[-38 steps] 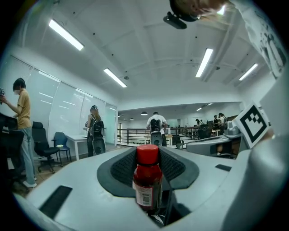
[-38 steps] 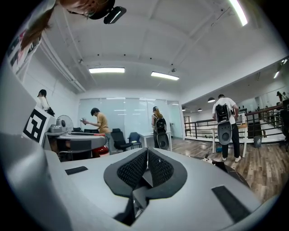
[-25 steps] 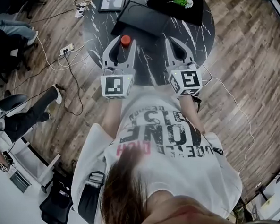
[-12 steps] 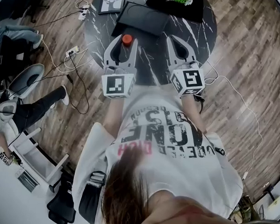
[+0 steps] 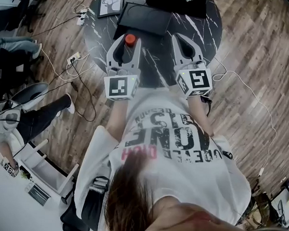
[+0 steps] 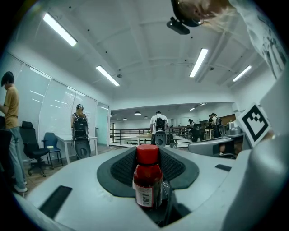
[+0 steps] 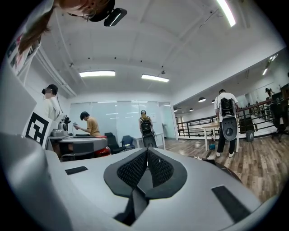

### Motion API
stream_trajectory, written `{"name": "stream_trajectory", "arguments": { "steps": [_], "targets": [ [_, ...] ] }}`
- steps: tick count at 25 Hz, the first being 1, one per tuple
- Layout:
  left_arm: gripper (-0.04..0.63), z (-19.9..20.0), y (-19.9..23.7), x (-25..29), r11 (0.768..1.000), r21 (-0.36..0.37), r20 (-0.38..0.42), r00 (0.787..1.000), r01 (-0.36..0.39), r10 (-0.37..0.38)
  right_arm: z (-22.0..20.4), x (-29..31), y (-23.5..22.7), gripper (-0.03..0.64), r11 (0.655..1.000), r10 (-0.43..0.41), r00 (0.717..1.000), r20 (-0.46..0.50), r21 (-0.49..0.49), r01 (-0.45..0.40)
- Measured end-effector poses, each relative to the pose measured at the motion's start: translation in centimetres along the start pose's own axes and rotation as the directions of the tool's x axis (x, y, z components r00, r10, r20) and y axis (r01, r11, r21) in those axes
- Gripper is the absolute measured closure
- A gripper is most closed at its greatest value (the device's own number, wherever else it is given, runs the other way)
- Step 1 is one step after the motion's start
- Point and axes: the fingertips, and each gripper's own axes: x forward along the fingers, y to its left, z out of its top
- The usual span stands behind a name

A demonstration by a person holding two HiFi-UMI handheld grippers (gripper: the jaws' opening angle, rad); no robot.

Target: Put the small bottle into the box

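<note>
Between the jaws of the left hand-held gripper (image 5: 128,44), the small bottle (image 6: 147,180) is clamped upright, cap up, over the table (image 5: 155,67), presumably for level carriage to the box (image 5: 143,18) just beyond. The right hand-held gripper (image 7: 146,153) is closed and empty.

Right tool (image 7: 147,152) with its 2 jaws together

T-shirt (image 5: 172,138) print: "ONE" in big letters, upside down in the head view; the smaller lines around it can't be read
small bottle (image 6: 147,173) label: barcode only, print too small to read
left cube (image 5: 121,87): square black-and-white marker, no text
right cube (image 5: 194,80): same, no text
</note>
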Motion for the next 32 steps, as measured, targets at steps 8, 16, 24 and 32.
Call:
{"name": "stream_trajectory", "arguments": {
  "steps": [8,16,24,32],
  "targets": [
    [0.448,0.0,1.6,0.7,0.996,-0.018,0.003,0.997,0.082,-0.082,0.2,0.4,0.4,0.614,0.995,-0.097,0.995,-0.004,-0.005,0.097],
    [0.448,0.2,4.1,1.0,0.990,-0.030,0.003,0.990,0.139,-0.139,0.7,1.1,1.6,0.614,0.985,-0.171,0.985,-0.006,-0.003,0.171],
    [0.448,0.0,5.2,1.3,0.982,-0.038,0.003,0.983,0.183,-0.183,1.0,1.4,2.3,0.614,0.975,-0.221,0.975,0.002,-0.005,0.221],
    [0.448,0.1,5.9,1.3,0.975,-0.041,0.011,0.976,0.216,-0.216,0.8,1.8,3.1,0.614,0.968,-0.251,0.968,0.003,-0.002,0.251]
  ]
}}
